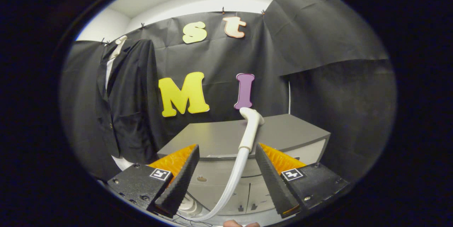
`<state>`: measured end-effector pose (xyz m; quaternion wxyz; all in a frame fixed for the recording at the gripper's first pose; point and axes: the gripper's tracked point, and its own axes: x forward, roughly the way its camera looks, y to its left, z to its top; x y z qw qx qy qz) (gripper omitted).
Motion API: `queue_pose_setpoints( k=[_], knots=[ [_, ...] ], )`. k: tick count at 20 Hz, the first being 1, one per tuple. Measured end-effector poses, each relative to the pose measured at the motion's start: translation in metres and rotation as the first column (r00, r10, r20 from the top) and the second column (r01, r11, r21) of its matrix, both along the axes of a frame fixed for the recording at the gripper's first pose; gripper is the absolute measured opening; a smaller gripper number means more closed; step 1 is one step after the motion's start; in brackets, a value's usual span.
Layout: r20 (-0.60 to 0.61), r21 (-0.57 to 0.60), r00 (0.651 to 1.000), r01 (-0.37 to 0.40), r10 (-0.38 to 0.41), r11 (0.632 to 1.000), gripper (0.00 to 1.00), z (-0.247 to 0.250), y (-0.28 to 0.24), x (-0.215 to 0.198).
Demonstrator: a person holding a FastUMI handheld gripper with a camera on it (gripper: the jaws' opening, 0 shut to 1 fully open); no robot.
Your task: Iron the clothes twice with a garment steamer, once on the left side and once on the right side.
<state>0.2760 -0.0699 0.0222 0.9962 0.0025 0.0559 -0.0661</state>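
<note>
A: Where's the white plastic garment steamer head (250, 128)?
B: Upright on its pale hose (231, 181), between the 2 fingers of the gripper (226, 181), which is released and touching nothing.
A: Around it?
B: Grey counter (290, 131) behind; black suit jacket (127, 103) hangs left

The handheld two-finger gripper (226, 156) points level and forward, its two ridged, wedge-shaped fingers (180, 181) spread wide apart, pressing on nothing; fingertips of a hand (240, 224) peek just beneath it
</note>
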Motion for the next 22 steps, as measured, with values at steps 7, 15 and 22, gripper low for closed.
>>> queue_pose_setpoints(
  k=[7, 15, 22],
  knots=[
    [-0.085, 0.082, 0.996, -0.007, 0.014, 0.997, 0.98, 0.007, -0.051, 0.098],
    [-0.274, 0.173, 0.96, 0.116, -0.066, 0.978, 0.91, -0.018, -0.092, 0.175],
    [-0.41, 0.121, 0.902, 0.203, -0.137, 0.972, 0.72, -0.038, -0.112, 0.193]
  ],
)
